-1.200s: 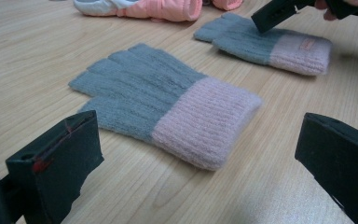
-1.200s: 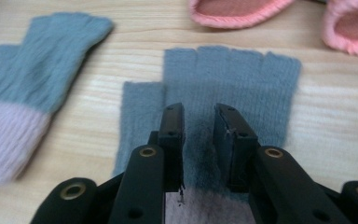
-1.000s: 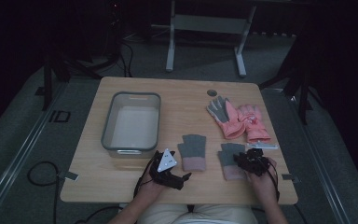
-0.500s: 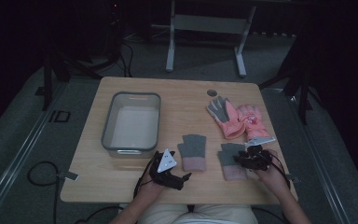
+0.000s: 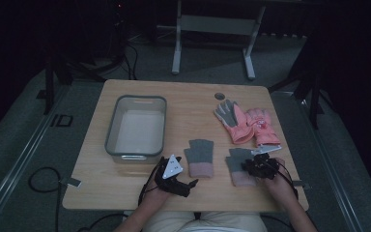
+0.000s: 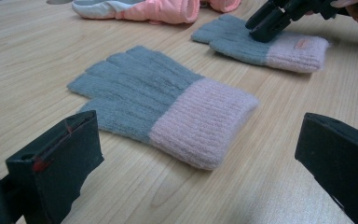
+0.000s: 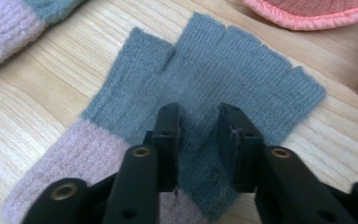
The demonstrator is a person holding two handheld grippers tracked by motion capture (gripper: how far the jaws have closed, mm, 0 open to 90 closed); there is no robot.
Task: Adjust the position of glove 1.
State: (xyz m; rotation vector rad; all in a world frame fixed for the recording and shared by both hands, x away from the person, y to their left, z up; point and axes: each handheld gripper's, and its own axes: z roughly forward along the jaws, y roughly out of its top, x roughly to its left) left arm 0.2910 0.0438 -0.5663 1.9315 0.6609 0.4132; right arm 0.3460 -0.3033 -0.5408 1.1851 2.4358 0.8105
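Right gripper (image 5: pixel 257 166) stands over the right-hand knit glove (image 5: pixel 240 166), which lies flat on the counter (image 5: pixel 183 99) near the front edge, on the person's right. In the right gripper view its fingers (image 7: pixel 168 135) are drawn close and have just been closing, with a raised fold of the glove's grey palm between them; they pinch that fold. The glove's long axis runs from the pink cuff, nearest the person, to the grey finger stubs pointing away, so the gripper comes at it from the cuff side, roughly along that axis.

Left gripper (image 5: pixel 176 181) rests low at the front edge, fingers (image 6: pixel 56 163) spread wide with nothing between them. The second knit glove (image 5: pixel 199 157) lies just ahead of it, apart from the fingers, cuff towards the person.

Judgement: the right hand is the one engaged; a straight lift should raise the right-hand knit glove by its palm, with cuff and stubs hanging either side. The clear bin (image 5: pixel 137 128) lies to the left rear; the pink ski gloves (image 5: pixel 249 123) lie behind the right-hand knit glove.
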